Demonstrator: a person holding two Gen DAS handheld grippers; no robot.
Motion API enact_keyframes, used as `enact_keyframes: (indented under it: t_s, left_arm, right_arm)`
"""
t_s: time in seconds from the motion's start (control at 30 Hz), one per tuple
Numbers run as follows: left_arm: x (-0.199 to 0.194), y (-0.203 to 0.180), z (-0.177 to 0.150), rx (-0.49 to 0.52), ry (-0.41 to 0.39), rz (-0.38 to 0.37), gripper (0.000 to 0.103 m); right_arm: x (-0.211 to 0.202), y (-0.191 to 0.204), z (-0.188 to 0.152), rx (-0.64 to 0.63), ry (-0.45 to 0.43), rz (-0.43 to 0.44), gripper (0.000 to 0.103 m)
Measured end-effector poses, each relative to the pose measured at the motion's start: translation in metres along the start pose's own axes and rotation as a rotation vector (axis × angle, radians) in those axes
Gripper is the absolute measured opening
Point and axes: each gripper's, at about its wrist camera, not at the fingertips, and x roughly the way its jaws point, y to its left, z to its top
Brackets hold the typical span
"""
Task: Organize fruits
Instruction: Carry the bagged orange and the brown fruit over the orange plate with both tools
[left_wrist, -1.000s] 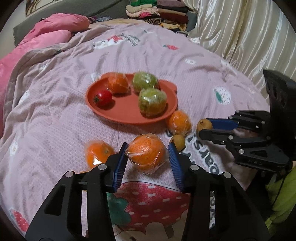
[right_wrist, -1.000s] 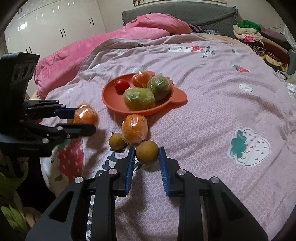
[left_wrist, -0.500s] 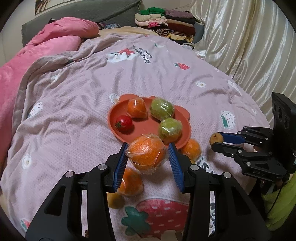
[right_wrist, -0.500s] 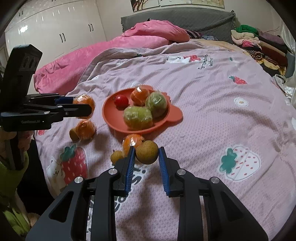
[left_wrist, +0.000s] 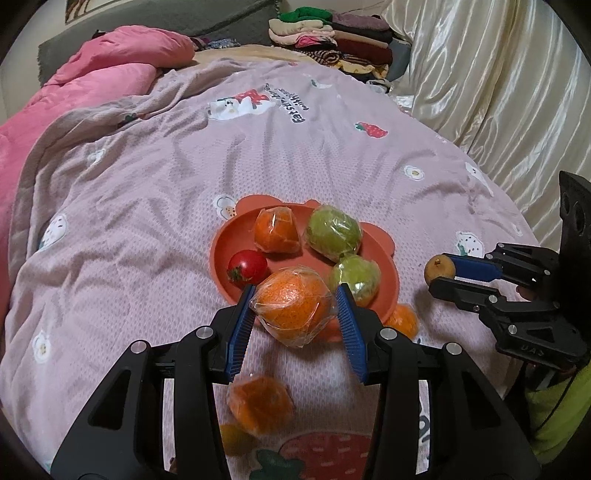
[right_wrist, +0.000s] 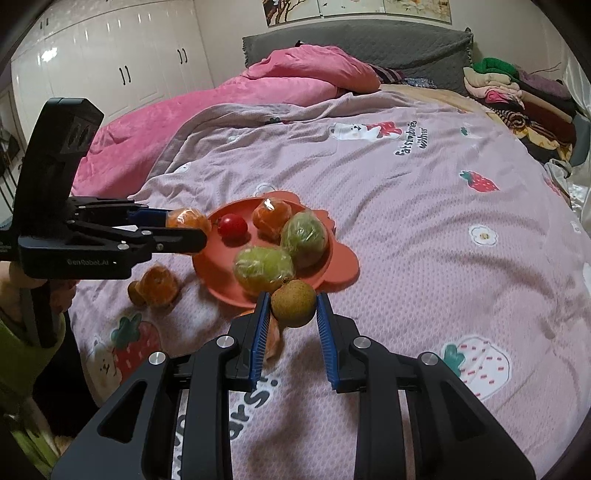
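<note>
An orange-red plate (left_wrist: 221, 254) (right_wrist: 210, 273) lies on the bed with a cherry tomato (left_wrist: 246, 265) (right_wrist: 232, 225), a wrapped orange (left_wrist: 276, 230) (right_wrist: 271, 216) and two wrapped green fruits (left_wrist: 334, 233) (right_wrist: 303, 236) on it. My left gripper (left_wrist: 295, 306) (right_wrist: 184, 229) is shut on a plastic-wrapped orange (left_wrist: 293, 304) (right_wrist: 186, 220), held above the plate's near-left rim. My right gripper (right_wrist: 290, 308) (left_wrist: 437, 275) is shut on a small brown fruit (right_wrist: 293, 302) (left_wrist: 437, 266), held in the air just off the plate's near edge.
Another wrapped orange (left_wrist: 258, 402) (right_wrist: 159, 282) and a small brown fruit (right_wrist: 135, 293) lie on the pink printed blanket (right_wrist: 424, 221) beside the plate, and one more orange (left_wrist: 404, 320) sits by the rim. Folded clothes (right_wrist: 517, 92) are stacked at the bed's far corner.
Both grippers rose off the blanket with their fruits and moved towards the plate. The left now holds its orange over the plate's rim; the right holds the brown fruit close to the plate's edge.
</note>
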Motion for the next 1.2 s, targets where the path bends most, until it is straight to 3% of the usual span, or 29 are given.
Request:
enact_keyframes:
  t_s: [0.83, 1.2]
  left_arm:
    - [0.029, 0.008, 0.012, 0.003, 0.058, -0.007, 0.036]
    - [0.033, 0.009, 0.011, -0.002, 0.066, -0.001, 0.036]
  right_arm:
    - [0.030, -0.013, 0.034, -0.014, 0.026, 0.012, 0.025]
    - [0.039, -0.014, 0.033, -0.014, 0.048, 0.020, 0.025]
